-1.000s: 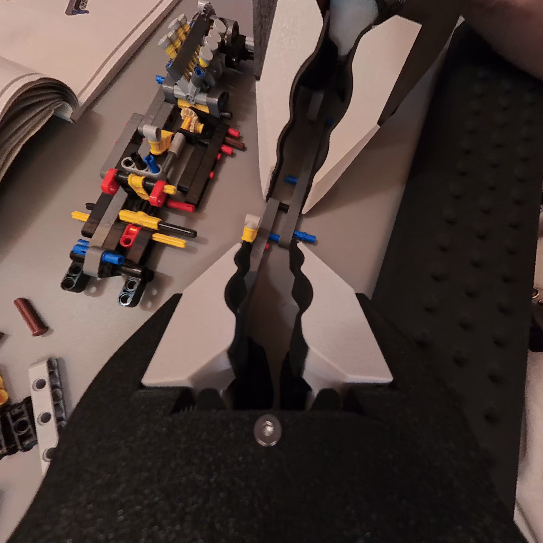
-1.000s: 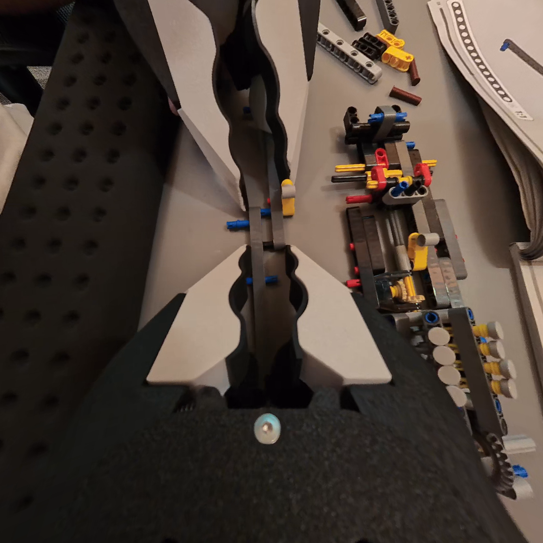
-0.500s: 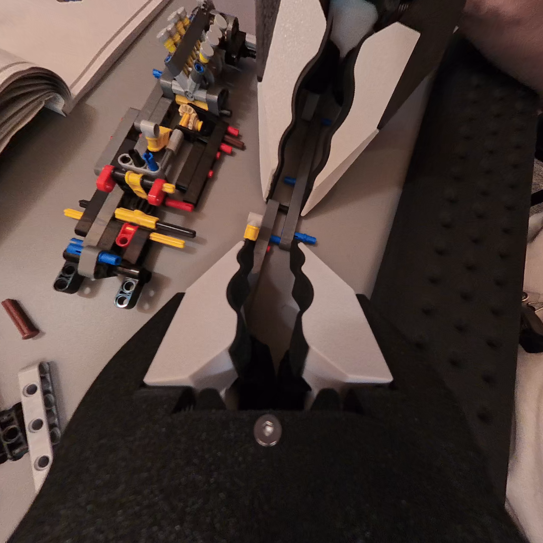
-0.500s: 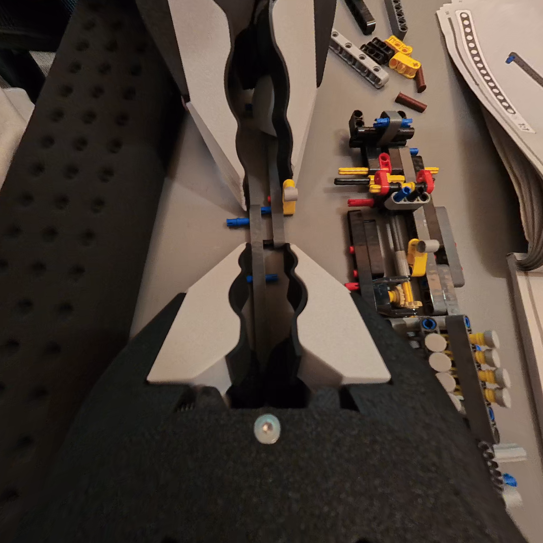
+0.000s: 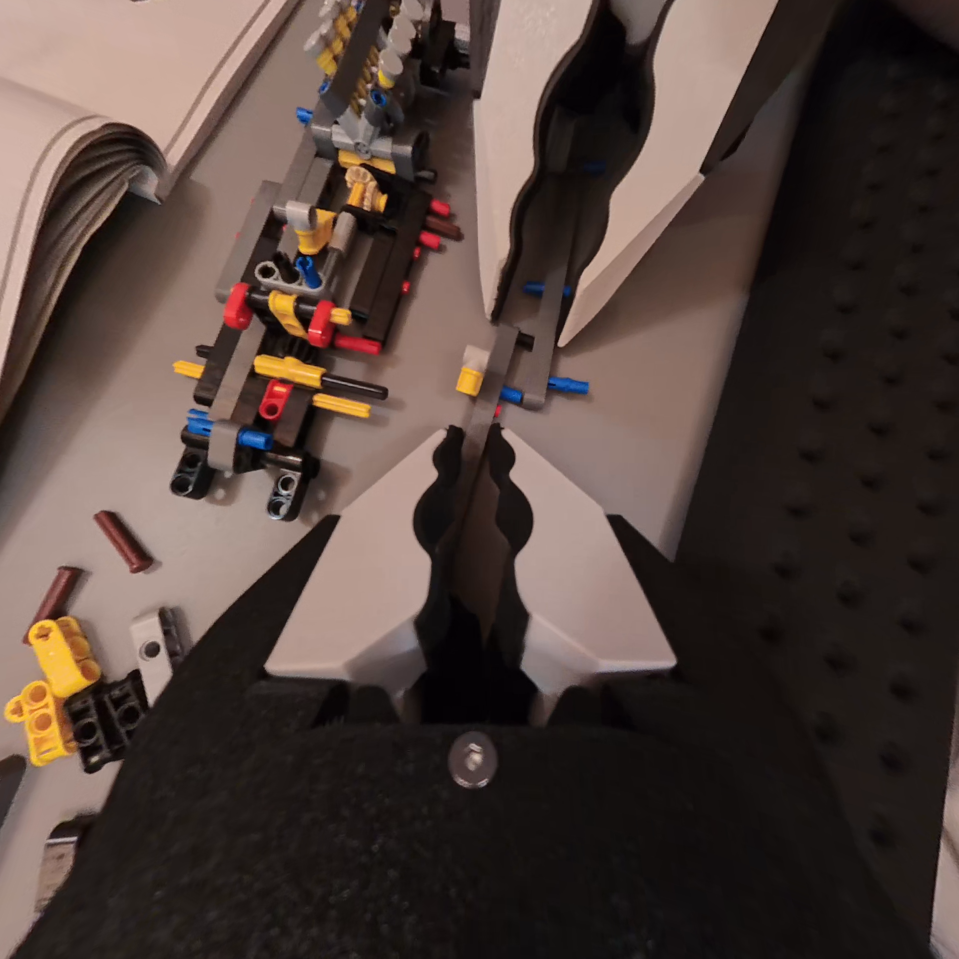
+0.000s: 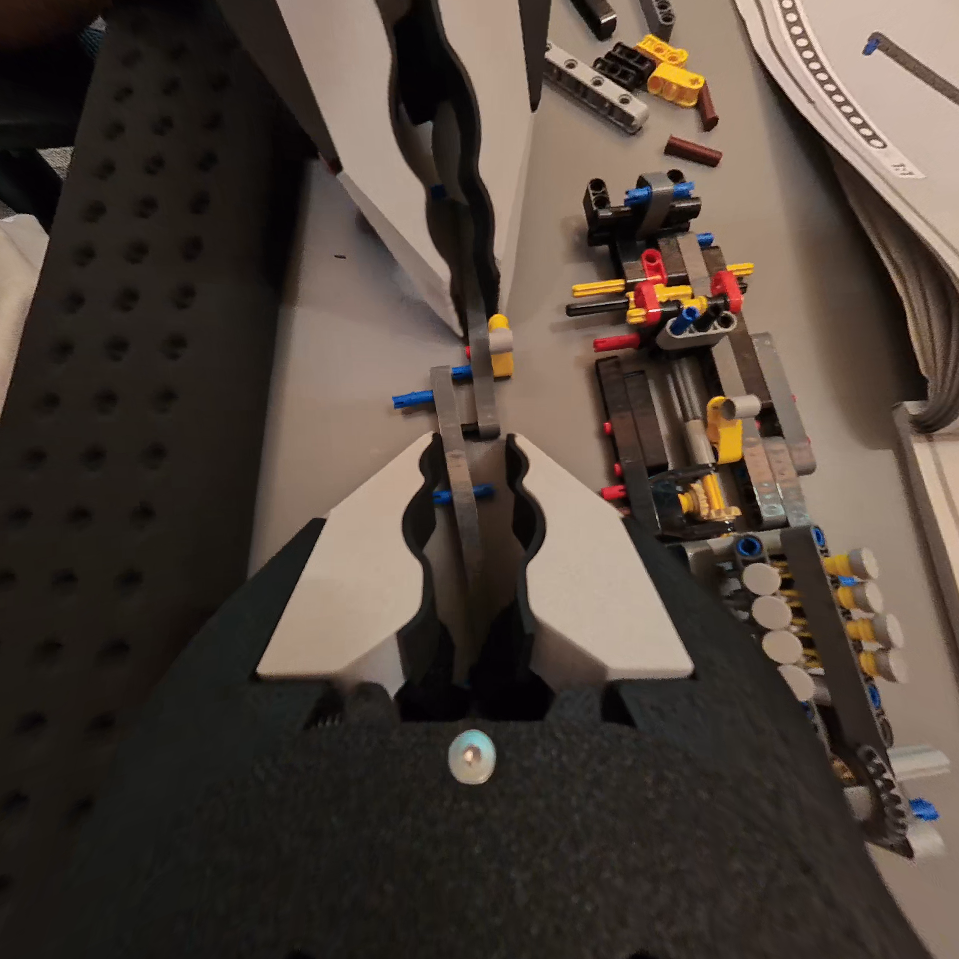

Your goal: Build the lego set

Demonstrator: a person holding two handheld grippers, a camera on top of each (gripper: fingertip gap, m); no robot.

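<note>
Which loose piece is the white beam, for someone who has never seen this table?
Start at the long chassis beside the manual. Beyond its end with the black two-hole blocks lies a loose pile, holding yellow connectors and brown pins. The white beam lies at that pile's edge: it alone is long, pale and shows a row of holes.

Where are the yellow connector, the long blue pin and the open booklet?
yellow connector (image 5: 468, 380), left wrist view, its front face.
long blue pin (image 5: 569, 385), left wrist view, its shaft.
open booklet (image 6: 851, 93), right wrist view, its top page.
</note>
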